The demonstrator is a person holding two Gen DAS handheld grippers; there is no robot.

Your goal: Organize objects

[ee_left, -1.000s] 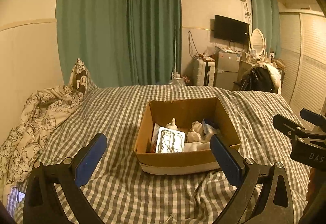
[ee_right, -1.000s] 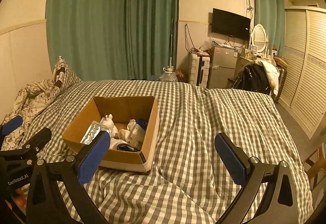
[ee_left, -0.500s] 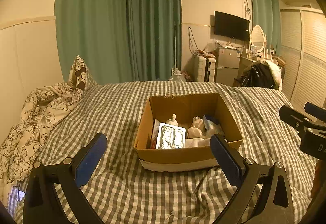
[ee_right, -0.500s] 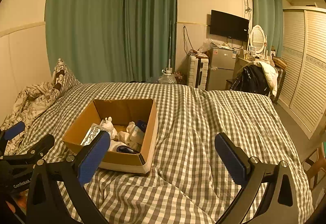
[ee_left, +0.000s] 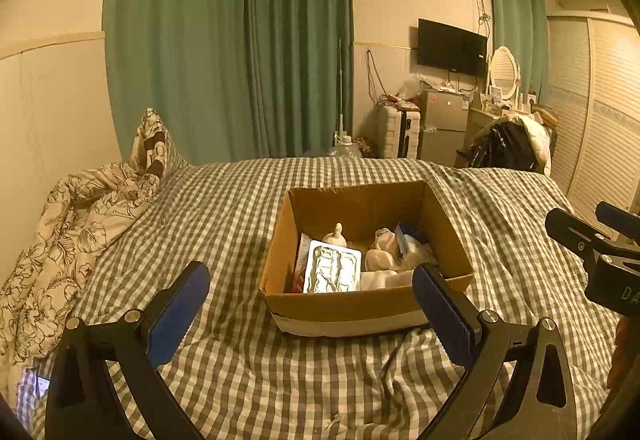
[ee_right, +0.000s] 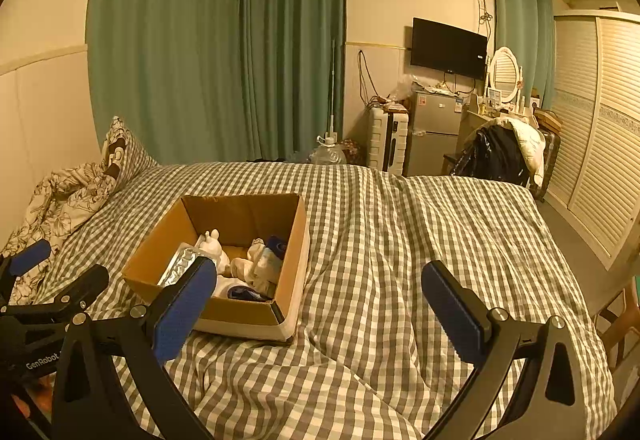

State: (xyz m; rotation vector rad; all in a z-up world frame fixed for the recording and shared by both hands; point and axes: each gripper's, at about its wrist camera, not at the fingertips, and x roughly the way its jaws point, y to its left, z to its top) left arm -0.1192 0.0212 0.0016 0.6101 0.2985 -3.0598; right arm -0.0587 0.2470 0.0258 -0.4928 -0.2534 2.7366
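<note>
An open cardboard box (ee_left: 362, 306) sits on the checked bed cover; it also shows in the right wrist view (ee_right: 164, 236). Inside lie a silver foil blister pack (ee_left: 331, 272), a small white figure (ee_left: 335, 236), cream cloth items (ee_left: 382, 252) and a blue item (ee_left: 404, 234). My left gripper (ee_left: 310, 304) is open and empty, hovering just in front of the box. My right gripper (ee_right: 318, 296) is open and empty, to the right of the box; its body shows at the right edge of the left wrist view (ee_left: 600, 252).
A floral quilt and pillow (ee_left: 92, 208) are bunched at the bed's left side. Beyond the bed stand green curtains (ee_left: 240, 40), a small fridge (ee_right: 434, 128), a suitcase (ee_right: 386, 140) and a chair heaped with clothes (ee_right: 502, 150). A louvred wardrobe (ee_right: 600, 120) lines the right wall.
Both views have tilted down and drawn slightly back, so the box sits lower in frame. Both grippers stay open and empty. The box contents have not moved.
</note>
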